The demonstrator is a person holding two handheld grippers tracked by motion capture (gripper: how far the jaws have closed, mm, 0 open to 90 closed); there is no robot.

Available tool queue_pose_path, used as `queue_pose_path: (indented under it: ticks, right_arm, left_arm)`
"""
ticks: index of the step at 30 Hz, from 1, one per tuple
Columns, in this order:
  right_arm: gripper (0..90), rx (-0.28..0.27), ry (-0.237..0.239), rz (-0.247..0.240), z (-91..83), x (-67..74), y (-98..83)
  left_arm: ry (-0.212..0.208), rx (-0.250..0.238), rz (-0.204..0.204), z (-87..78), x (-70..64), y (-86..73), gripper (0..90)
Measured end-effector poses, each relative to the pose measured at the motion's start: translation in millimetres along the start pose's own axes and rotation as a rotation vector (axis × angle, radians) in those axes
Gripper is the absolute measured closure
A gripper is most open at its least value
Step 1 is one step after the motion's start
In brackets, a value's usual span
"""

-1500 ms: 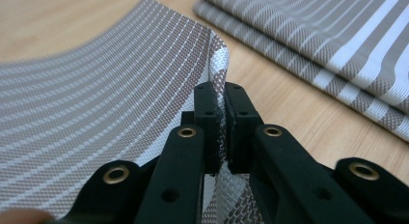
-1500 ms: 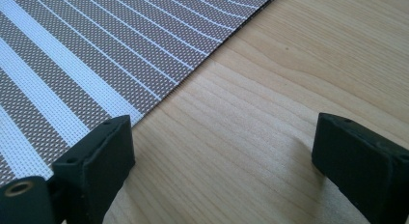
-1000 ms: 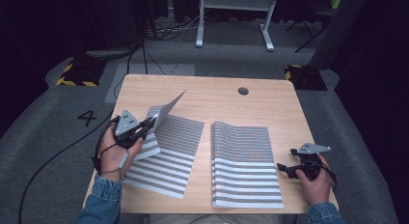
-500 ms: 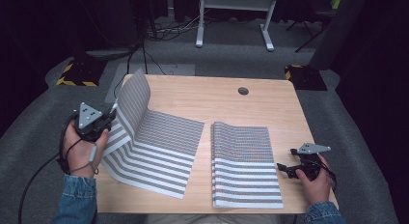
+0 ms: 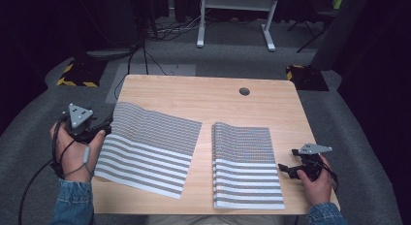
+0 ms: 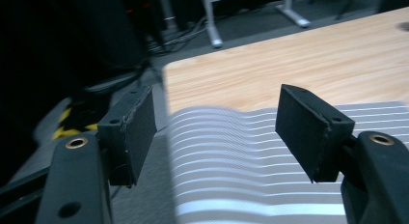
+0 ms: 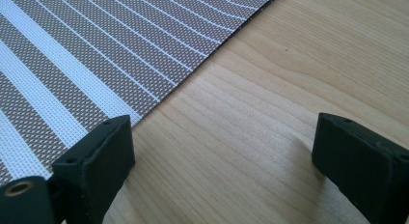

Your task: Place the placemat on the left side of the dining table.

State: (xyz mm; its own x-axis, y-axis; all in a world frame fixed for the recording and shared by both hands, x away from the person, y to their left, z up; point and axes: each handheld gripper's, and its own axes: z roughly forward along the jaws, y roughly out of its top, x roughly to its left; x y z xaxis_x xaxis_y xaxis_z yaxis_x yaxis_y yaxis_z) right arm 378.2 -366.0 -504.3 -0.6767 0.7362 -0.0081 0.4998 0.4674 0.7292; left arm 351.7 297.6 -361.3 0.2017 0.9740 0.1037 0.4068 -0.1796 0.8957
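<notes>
Two striped placemats lie on the wooden table (image 5: pixel 213 96), seen from above the person's side. The left placemat (image 5: pixel 148 147) lies spread open, slightly skewed, over the table's left half; its near-left corner overhangs the left edge, and its far-left corner sits at that edge, just beside the left gripper (image 5: pixel 104 128). That gripper, in the person's left hand (image 5: pixel 75 154), is off the left edge with its jaws pointed toward the mat.

In the left gripper view, the jaws have just been opening and stand wide apart, their pads (image 6: pixel 308 130) clear of the cloth. Nothing is pinched between them. The mat (image 6: pixel 270 171) lies beyond and below the jaws, rippled near the table's left edge, its stripes running across the gap.

The right placemat (image 5: pixel 247 167) lies on the table's right half, folded double, its near edge close to the table's near edge. The right gripper (image 5: pixel 286 169), in the right hand (image 5: pixel 315 186), rests near the near-right corner, just beside that mat's right edge.

In the right gripper view, those jaws also stand apart, with bare wood (image 7: pixel 241 137) between them. The mat's edge (image 7: pixel 96 64) runs just past the left pad (image 7: pixel 108 147); whether pad and cloth touch cannot be told.
</notes>
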Motion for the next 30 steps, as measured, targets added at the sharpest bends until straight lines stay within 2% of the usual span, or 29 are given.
queue_pose_path:
  ticks: [5,13,16,18,19,21,23,26,30]
  right_arm:
    - [7.8,-0.001,0.0,0.001,0.1,0.1,0.0]
    - [7.8,0.0,0.001,0.002,0.1,0.4,0.0]
    - [7.8,-0.001,-0.001,0.0,0.1,0.2,0.0]
    - [7.8,0.0,0.001,0.001,0.1,0.3,0.0]
    - [7.9,0.0,0.0,0.0,0.1,0.1,0.0]
    - [7.8,-0.001,0.0,0.0,0.1,0.2,0.0]
    - [7.8,-0.001,0.0,0.001,0.1,0.2,0.0]
    - [7.9,0.0,0.0,0.0,-0.1,-0.1,0.0]
    - [7.9,0.0,0.001,0.001,0.0,0.0,0.0]
  left_arm:
    - [-0.095,0.022,0.021,18.0,-30.4,6.1,30.3]
    - [-0.242,0.101,0.046,55.2,-79.4,5.3,30.1]
    - [-0.301,0.146,0.054,70.5,-99.6,2.5,29.5]
    - [-0.362,0.217,0.034,87.5,-110.2,-3.4,28.4]
    - [-0.378,0.258,0.027,96.7,-113.4,-7.5,28.6]
    - [-0.383,0.318,0.026,113.2,-119.0,-16.4,29.0]
    - [-0.39,0.343,0.023,125.4,-127.0,-22.7,30.3]
    - [-0.427,0.359,0.018,139.4,-142.6,-27.5,30.1]
    - [-0.425,0.403,0.067,153.5,-163.1,-28.8,29.1]
